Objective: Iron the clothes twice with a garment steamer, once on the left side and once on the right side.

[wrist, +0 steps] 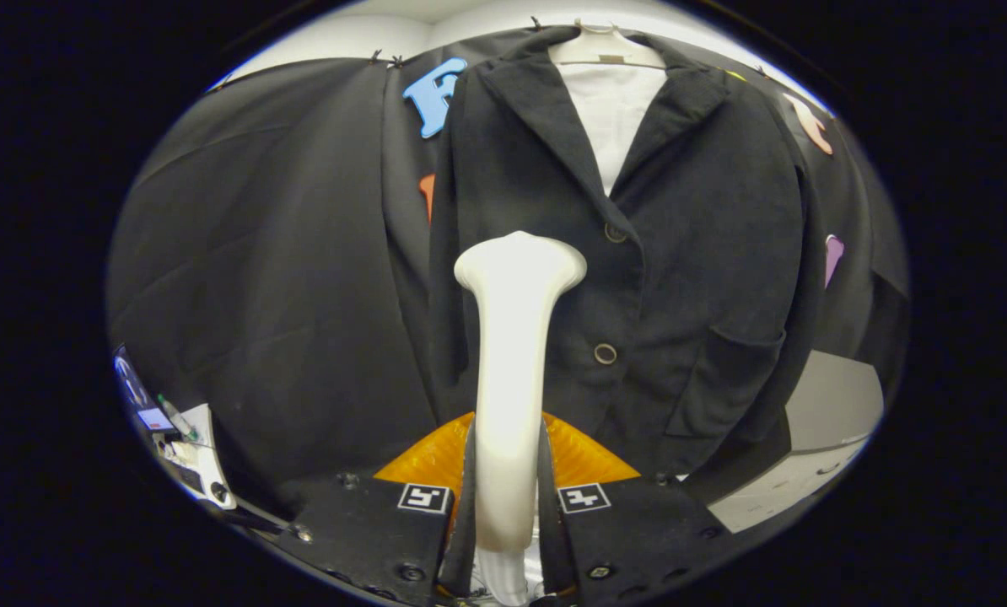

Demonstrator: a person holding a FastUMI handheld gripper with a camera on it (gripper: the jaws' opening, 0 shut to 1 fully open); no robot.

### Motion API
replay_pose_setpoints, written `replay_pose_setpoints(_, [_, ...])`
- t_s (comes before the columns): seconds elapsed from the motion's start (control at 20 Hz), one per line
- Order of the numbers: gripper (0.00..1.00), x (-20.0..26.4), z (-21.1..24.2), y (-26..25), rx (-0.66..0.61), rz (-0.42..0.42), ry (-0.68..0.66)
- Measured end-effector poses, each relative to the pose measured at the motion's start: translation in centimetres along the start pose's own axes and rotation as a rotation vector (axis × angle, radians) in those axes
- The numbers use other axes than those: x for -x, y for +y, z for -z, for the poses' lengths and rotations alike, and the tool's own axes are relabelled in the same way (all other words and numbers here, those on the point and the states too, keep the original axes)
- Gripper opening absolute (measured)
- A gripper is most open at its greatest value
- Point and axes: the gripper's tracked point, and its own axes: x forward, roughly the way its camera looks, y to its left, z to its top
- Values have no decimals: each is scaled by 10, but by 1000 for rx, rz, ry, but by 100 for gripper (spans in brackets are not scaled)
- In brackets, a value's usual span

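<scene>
Smooth glossy plastic steamer (516, 371); matt, slightly napped cloth jacket (689, 253).

Steamer (512, 371) between the jaws, its head before the jacket's (638, 278) left front, jacket on hanger (609, 52).

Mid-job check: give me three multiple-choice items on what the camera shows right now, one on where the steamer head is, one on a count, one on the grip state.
1. The steamer head is against:
A. the jacket's front, left of the buttons
B. the white shirt at the collar
C. the pocket

2. Buttons visible on the dark jacket:
A. none
B. two
C. five

3. The hand-held gripper is:
A. open, holding nothing
B. shut on the steamer
C. shut on the hanger

Answers:
1. A, the white head lies over the panel beside the button row, below the white shirt.
2. B, an upper button and a lower button show.
3. B, both fingers press the steamer's handle between them.
</scene>
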Motion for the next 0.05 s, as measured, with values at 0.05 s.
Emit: replay_pose_setpoints(0.05, [33, -2, 5, -1, 4, 0, 10])
